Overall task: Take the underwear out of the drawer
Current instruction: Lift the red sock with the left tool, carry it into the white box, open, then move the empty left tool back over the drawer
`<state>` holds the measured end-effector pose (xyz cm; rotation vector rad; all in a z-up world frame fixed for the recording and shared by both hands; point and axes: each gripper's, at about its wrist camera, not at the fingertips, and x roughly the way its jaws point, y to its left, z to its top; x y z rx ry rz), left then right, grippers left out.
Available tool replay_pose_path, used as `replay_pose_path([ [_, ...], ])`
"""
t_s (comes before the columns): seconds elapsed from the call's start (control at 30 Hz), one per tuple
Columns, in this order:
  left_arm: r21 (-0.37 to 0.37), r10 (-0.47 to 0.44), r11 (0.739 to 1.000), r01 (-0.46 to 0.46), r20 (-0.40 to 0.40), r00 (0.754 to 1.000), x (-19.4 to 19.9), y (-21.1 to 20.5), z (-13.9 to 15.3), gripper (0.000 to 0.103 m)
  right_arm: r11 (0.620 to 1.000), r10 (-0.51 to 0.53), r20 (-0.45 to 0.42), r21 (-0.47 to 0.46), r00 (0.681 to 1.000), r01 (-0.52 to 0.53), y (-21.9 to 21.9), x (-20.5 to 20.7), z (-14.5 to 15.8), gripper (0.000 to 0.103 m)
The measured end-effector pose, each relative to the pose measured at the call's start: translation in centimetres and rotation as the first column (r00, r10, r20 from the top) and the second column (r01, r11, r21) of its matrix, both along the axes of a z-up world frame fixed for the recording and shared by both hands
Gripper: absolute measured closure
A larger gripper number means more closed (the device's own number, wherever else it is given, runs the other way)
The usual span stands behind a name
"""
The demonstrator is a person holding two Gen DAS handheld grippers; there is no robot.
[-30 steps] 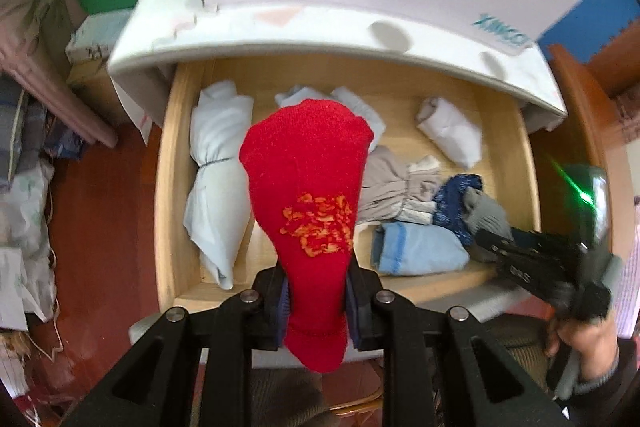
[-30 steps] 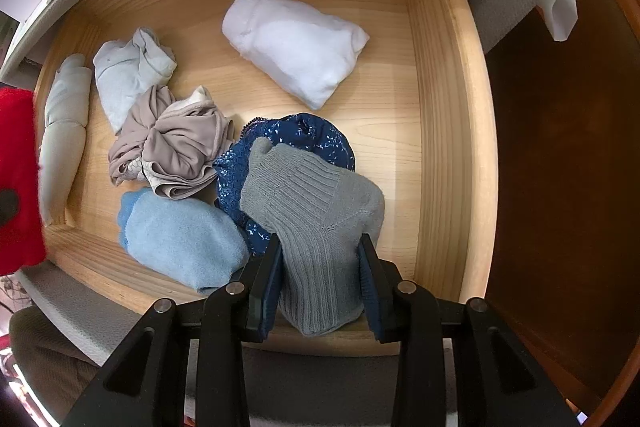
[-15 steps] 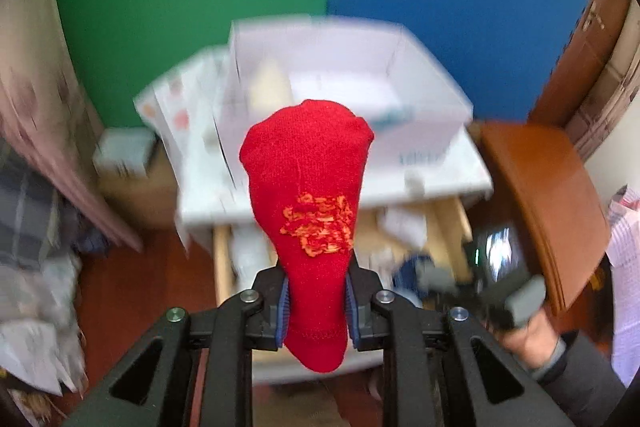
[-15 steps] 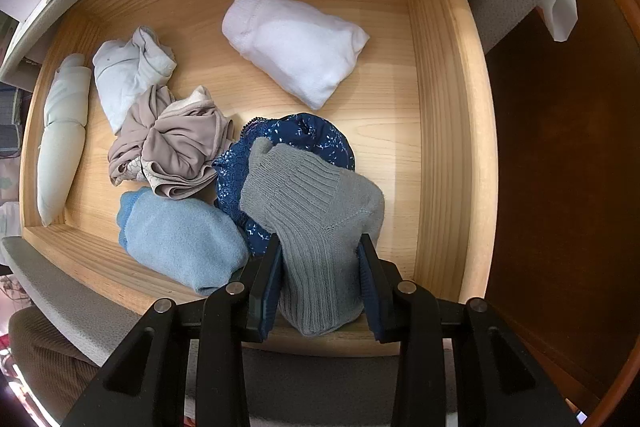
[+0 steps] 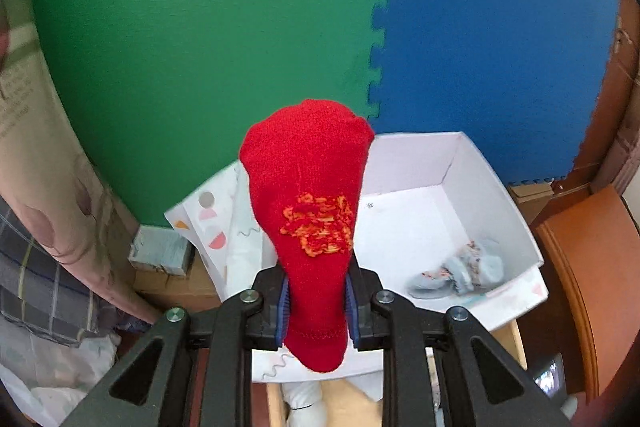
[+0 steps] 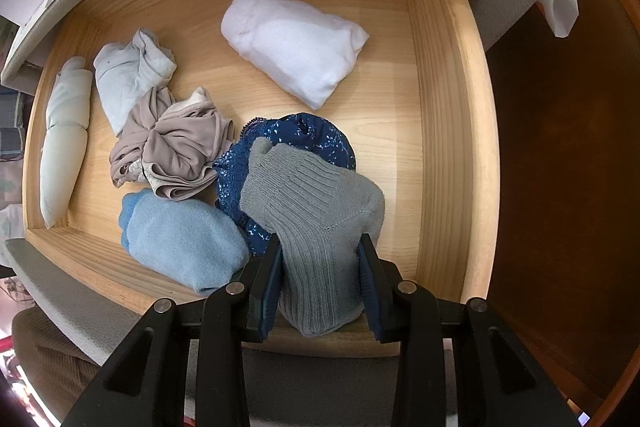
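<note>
My left gripper (image 5: 316,301) is shut on a red sock (image 5: 310,203) with an orange pattern, held up high in front of a white open box (image 5: 472,195); a pale blue garment (image 5: 460,273) lies in that box. My right gripper (image 6: 320,279) is shut on a grey ribbed sock (image 6: 316,219), pointing straight down over the open wooden drawer (image 6: 444,99). Under the grey sock lies dark blue floral underwear (image 6: 296,135). Beside it lie beige underwear (image 6: 176,151), a light blue roll (image 6: 180,239), a white roll (image 6: 296,43) and pale grey pieces (image 6: 128,79).
Green and blue foam mats (image 5: 380,27) cover the wall behind the box. A brown wooden cabinet (image 5: 592,267) stands at the right, bedding and fabric (image 5: 44,267) at the left. A dark wooden surface (image 6: 560,167) lies right of the drawer.
My left gripper has risen and tilted up with the red sock, from over the drawer to facing the white box and the wall. The right gripper and grey sock have kept still.
</note>
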<state>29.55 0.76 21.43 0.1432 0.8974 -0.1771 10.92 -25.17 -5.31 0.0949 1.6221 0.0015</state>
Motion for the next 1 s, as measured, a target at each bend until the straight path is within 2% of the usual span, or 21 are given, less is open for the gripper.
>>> replay_pose_path([
  [0.13,-0.004,0.012,1.0,-0.012,-0.071,0.997,2.2,-0.8,-2.7,0.081,1.0,-0.006,-0.003,0.011,1.0,0.006,-0.1,0.1,-0.1,0.069],
  [0.33,0.026,0.003,1.0,0.0,-0.125,0.992,2.8,-1.8,-5.9,0.081,1.0,-0.017,-0.01,0.026,1.0,0.018,-0.7,0.2,-0.2,0.069],
  [0.43,0.026,0.006,1.0,-0.003,-0.132,0.991,2.8,-2.0,-6.5,0.08,1.0,-0.017,-0.01,0.024,1.0,0.017,-0.6,0.1,-0.3,0.069],
  [0.6,0.01,0.036,0.999,-0.035,-0.144,0.989,2.9,-1.5,-6.4,0.073,1.0,-0.017,-0.01,0.023,1.0,0.018,-0.4,0.1,-0.2,0.069],
  [0.73,-0.063,0.055,0.996,-0.066,-0.154,0.987,2.5,-0.3,-5.4,0.065,1.0,-0.016,-0.01,0.018,1.0,0.016,-0.3,0.1,-0.2,0.069],
  [0.77,-0.073,0.053,0.995,-0.065,-0.152,0.987,2.3,-0.1,-5.1,0.059,1.0,-0.016,-0.01,0.017,1.0,0.016,-0.3,0.1,-0.2,0.069],
  [1.0,-0.037,0.03,0.999,-0.034,-0.096,0.995,-1.4,1.0,-3.0,0.055,1.0,-0.012,-0.012,0.01,1.0,0.012,-0.2,0.1,-0.3,0.069],
])
